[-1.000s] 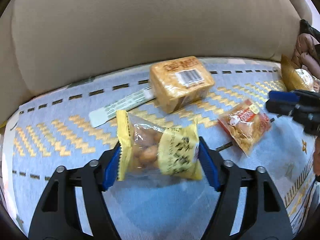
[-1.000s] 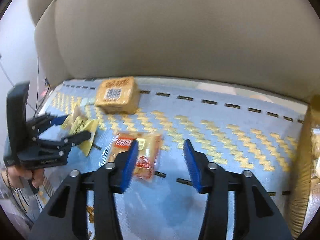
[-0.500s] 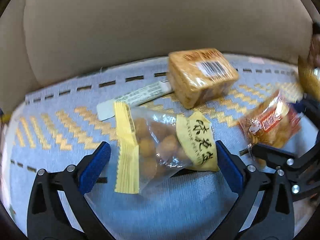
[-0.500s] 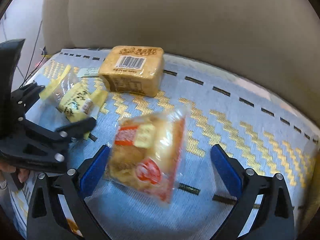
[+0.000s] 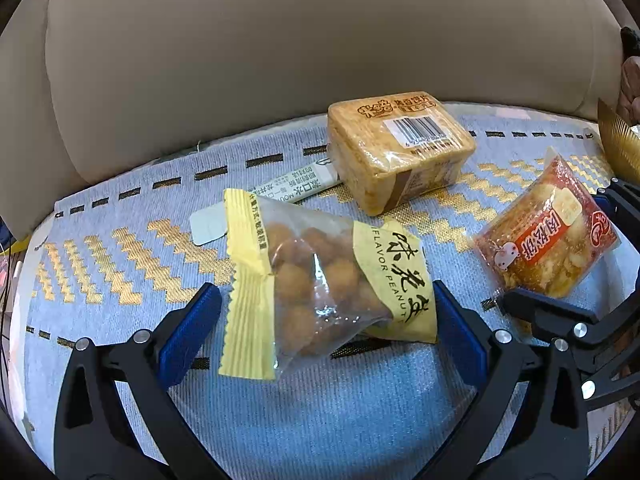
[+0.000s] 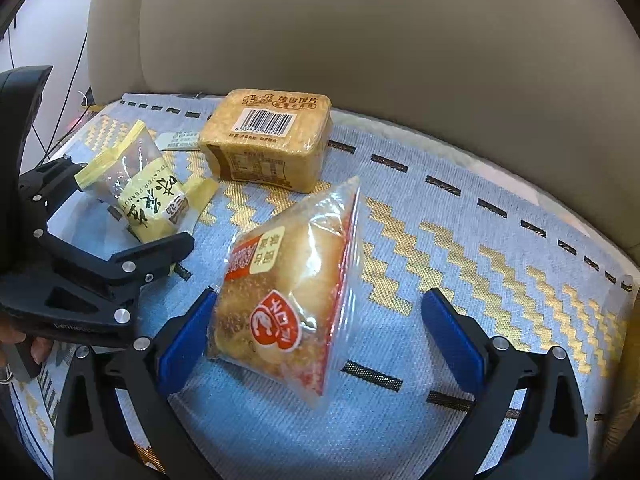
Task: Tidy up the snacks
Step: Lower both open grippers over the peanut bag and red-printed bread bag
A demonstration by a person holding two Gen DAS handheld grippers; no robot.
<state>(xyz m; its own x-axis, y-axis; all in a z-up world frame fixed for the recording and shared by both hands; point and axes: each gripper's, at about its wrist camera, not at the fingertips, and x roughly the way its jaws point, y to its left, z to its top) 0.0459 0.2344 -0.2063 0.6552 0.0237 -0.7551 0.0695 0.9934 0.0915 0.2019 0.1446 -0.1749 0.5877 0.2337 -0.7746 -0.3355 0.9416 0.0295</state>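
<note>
A yellow peanut packet [image 5: 320,280] lies on the blue and gold cloth [image 5: 120,264], between the blue pads of my left gripper [image 5: 326,334], which is open and not squeezing it. A red snack packet [image 6: 288,292] stands tilted on the cloth inside my open right gripper [image 6: 318,338], leaning against the left pad [image 6: 184,340]. The right wrist view also shows the peanut packet [image 6: 144,188] at the left. The left wrist view has the red packet [image 5: 548,236] at the right. A tan boxed snack [image 5: 400,148] sits farther back.
A white sachet [image 5: 280,196] lies beside the tan box [image 6: 268,140]. A beige sofa back [image 6: 360,40] rises behind the cloth. A gold pleated object [image 5: 616,148] stands at the far right edge. A hand [image 6: 24,344] holds the left gripper's handle.
My left gripper opened and let the peanut packet down onto the cloth. My right gripper widened and moved forward around the red packet, which now stands tilted.
</note>
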